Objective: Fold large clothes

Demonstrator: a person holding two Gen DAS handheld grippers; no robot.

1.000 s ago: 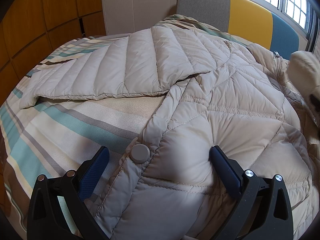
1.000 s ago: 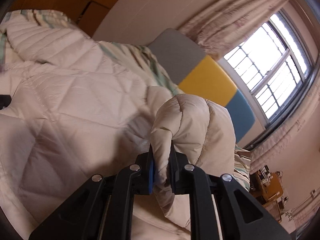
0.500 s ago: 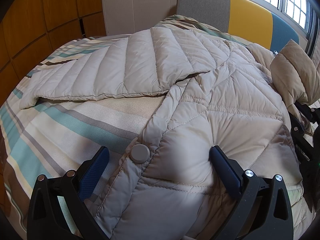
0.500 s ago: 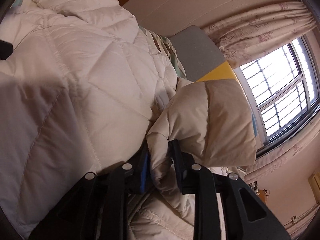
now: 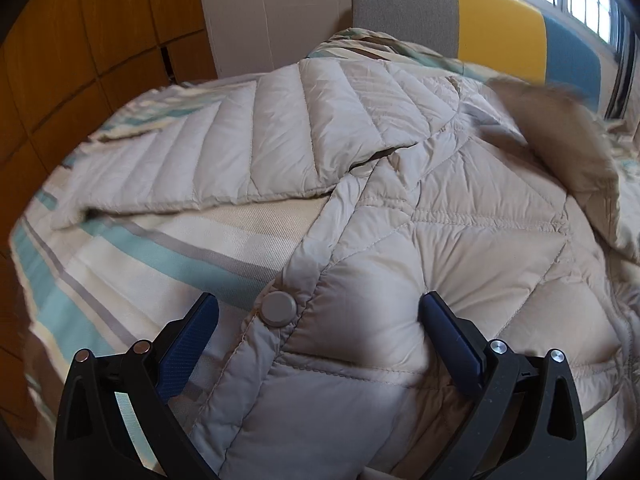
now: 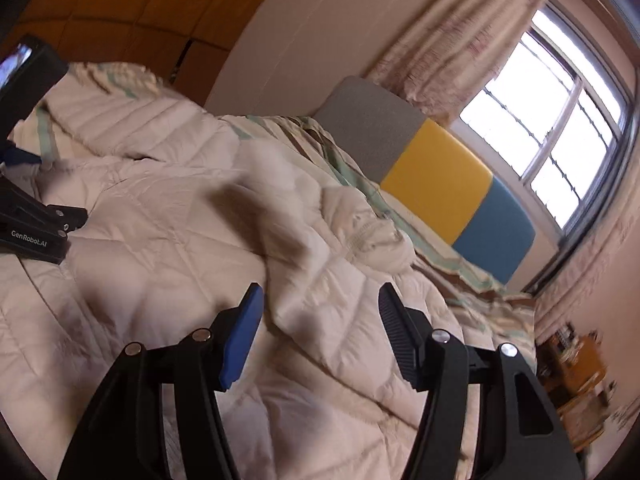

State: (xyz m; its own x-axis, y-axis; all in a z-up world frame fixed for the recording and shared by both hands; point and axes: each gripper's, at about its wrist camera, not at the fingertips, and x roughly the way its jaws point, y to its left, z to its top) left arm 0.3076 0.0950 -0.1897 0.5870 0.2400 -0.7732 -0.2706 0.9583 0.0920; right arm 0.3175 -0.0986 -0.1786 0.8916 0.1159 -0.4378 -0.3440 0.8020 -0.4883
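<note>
A beige quilted puffer jacket point(image 5: 460, 248) lies spread on the striped bed cover point(image 5: 132, 252). Its one sleeve point(image 5: 224, 152) stretches out to the left. The other sleeve point(image 5: 560, 148), blurred, lies folded in over the jacket body. My left gripper point(image 5: 320, 320) stands open low over the jacket's front edge, a grey snap button point(image 5: 278, 307) between its fingers. In the right wrist view my right gripper point(image 6: 320, 316) is opening, its blue pads clear of the released sleeve point(image 6: 280, 208) ahead. The left gripper point(image 6: 36, 232) shows at that view's left edge.
A padded headboard point(image 6: 436, 172) in grey, yellow and blue stands at the bed's far end. Beyond it are a window point(image 6: 560, 92) and a curtain point(image 6: 452, 40). Wooden wardrobe panels point(image 5: 80, 40) line the left side. Cluttered shelves point(image 6: 576, 360) stand at the right.
My right gripper has let go of the sleeve and spread its jaws. The sleeve has dropped across the jacket body, and the gripper has drawn back. My left gripper has stayed in place.
</note>
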